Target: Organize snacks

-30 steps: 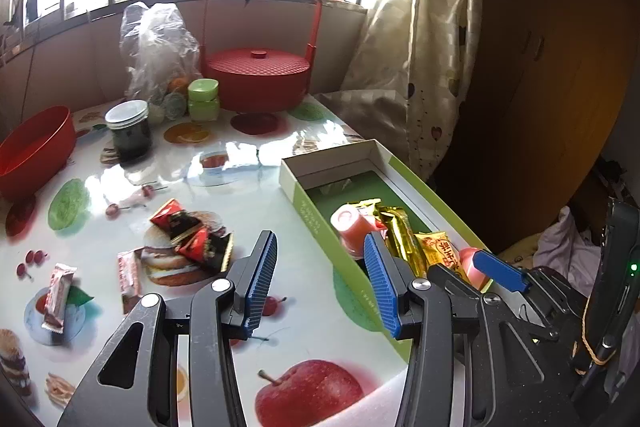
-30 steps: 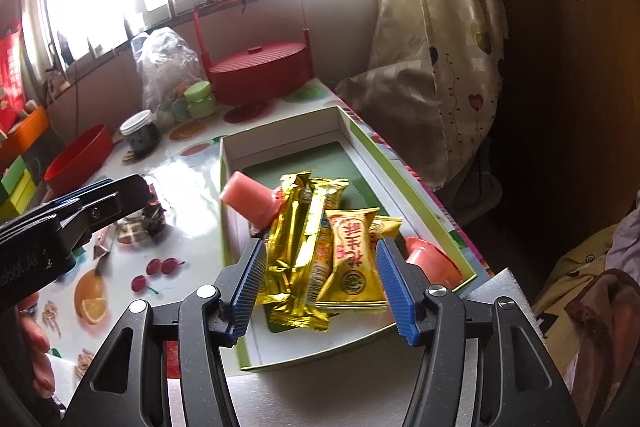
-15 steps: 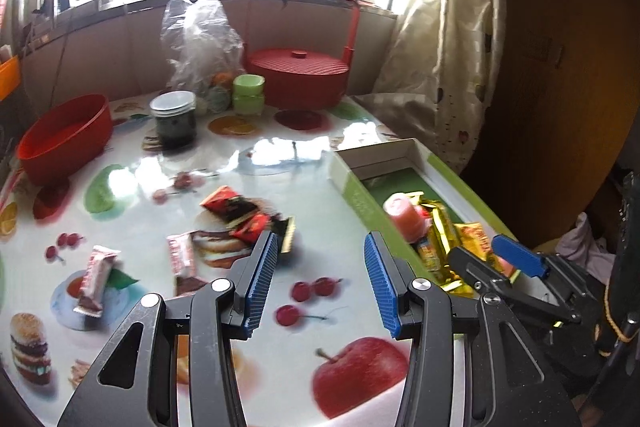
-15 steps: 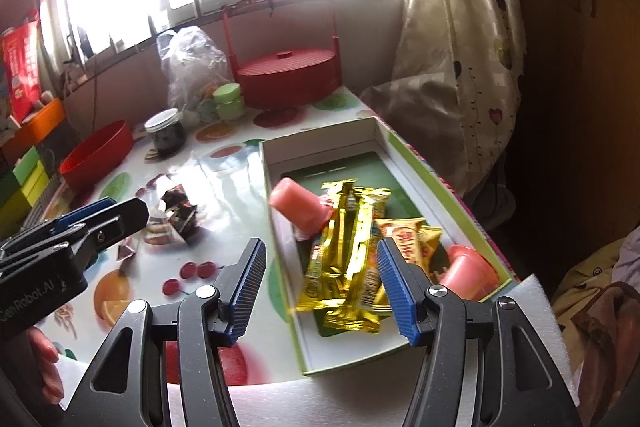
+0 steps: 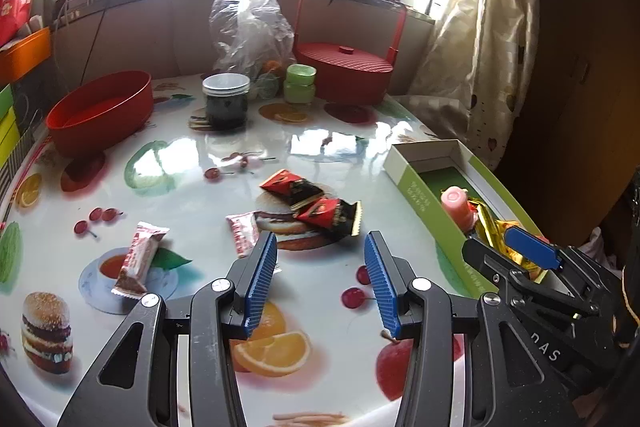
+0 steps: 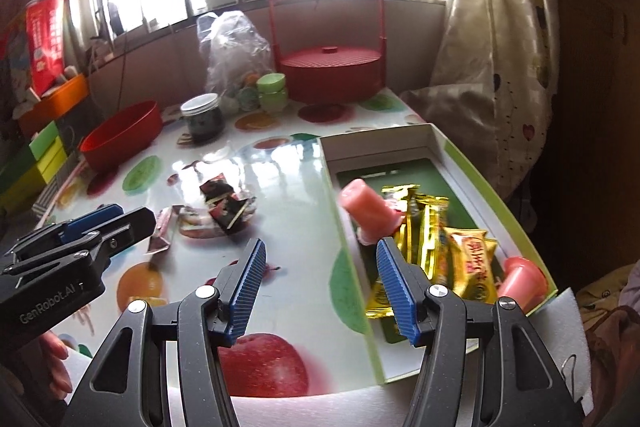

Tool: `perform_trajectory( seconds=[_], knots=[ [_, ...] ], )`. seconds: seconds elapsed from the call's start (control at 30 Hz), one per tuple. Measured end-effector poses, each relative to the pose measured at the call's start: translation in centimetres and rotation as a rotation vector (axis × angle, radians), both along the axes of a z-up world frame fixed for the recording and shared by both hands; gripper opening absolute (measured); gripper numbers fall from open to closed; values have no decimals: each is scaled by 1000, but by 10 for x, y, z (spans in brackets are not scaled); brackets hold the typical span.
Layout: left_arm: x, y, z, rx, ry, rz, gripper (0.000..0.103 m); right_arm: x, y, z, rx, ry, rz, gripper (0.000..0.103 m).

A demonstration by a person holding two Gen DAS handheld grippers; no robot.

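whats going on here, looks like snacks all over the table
A person is sorting snacks with a handheld gripper in each hand. The green box already holds gold packets and two pink jelly cups. Red-and-black packets and two pink-and-white bars lie loose on the table. The left gripper and right gripper are both open, holding nothing.

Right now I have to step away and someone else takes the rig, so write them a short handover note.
Left hand-held gripper: open, holding nothing, above the table near the loose snacks.
Right hand-held gripper: open, holding nothing, over the near edge of the green box.
Done: gold packets and two pink jelly cups lie in the box.
Left: red-and-black packets and two pink-and-white bars on the table still need boxing.
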State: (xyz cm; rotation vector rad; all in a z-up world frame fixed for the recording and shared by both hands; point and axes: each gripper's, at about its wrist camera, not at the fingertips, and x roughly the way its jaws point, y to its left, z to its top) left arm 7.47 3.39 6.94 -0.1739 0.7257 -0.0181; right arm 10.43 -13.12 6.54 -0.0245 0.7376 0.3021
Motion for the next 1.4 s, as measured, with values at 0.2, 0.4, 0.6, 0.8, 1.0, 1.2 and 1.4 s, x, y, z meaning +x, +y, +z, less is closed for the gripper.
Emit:
perform_trajectory(
  seconds=[0.2,0.4,0.6,0.8,1.0,1.2,1.4],
  knots=[
    [-4,19,-5,-5,11,40,47,3,17,-2,-6,9,30,58],
    [-6,50,-13,0,33,116,47,9,36,-5,-6,22,69,58],
    [-9,80,-25,-9,58,183,47,16,55,-12,-12,44,107,58],
    [-9,102,-33,-7,76,225,47,25,75,-19,-16,66,148,58],
    [-11,124,-44,-9,106,270,47,32,99,-23,-29,77,200,58],
    [-10,136,-50,-17,126,284,47,42,116,-31,-24,110,231,58],
    [-3,135,-56,-15,147,259,47,47,132,-37,-32,122,261,58]
  ],
)
